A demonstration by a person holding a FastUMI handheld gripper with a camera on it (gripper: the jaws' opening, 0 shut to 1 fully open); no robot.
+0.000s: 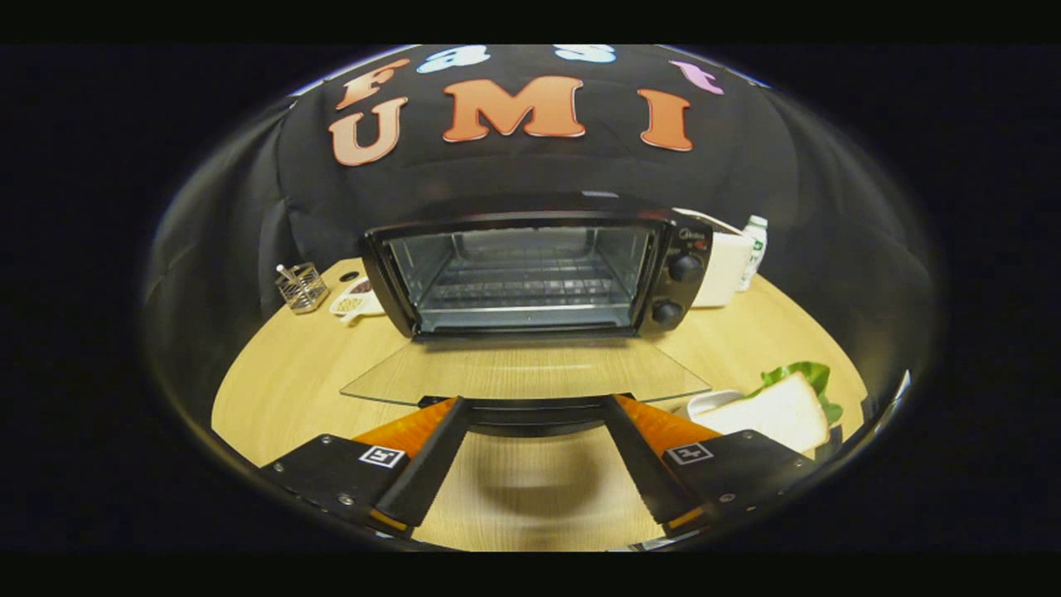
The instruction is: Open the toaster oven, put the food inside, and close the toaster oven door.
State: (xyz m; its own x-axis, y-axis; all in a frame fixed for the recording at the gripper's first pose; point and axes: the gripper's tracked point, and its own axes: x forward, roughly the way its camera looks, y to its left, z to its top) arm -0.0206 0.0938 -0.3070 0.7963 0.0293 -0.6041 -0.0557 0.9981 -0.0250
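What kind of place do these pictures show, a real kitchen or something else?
Probably a staged booth set up like a kitchen corner, not a real kitchen: a toaster oven with its glass door open on a wooden table, black cloth behind. The open gripper fingers flank the door's handle.

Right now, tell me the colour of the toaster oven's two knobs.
Black, like the control panel around them; the knobs show best in the gripper view.

Black toaster oven [530, 274], pale wood-grain table [746, 348], white sandwich [783, 410] with green lettuce [800, 373].
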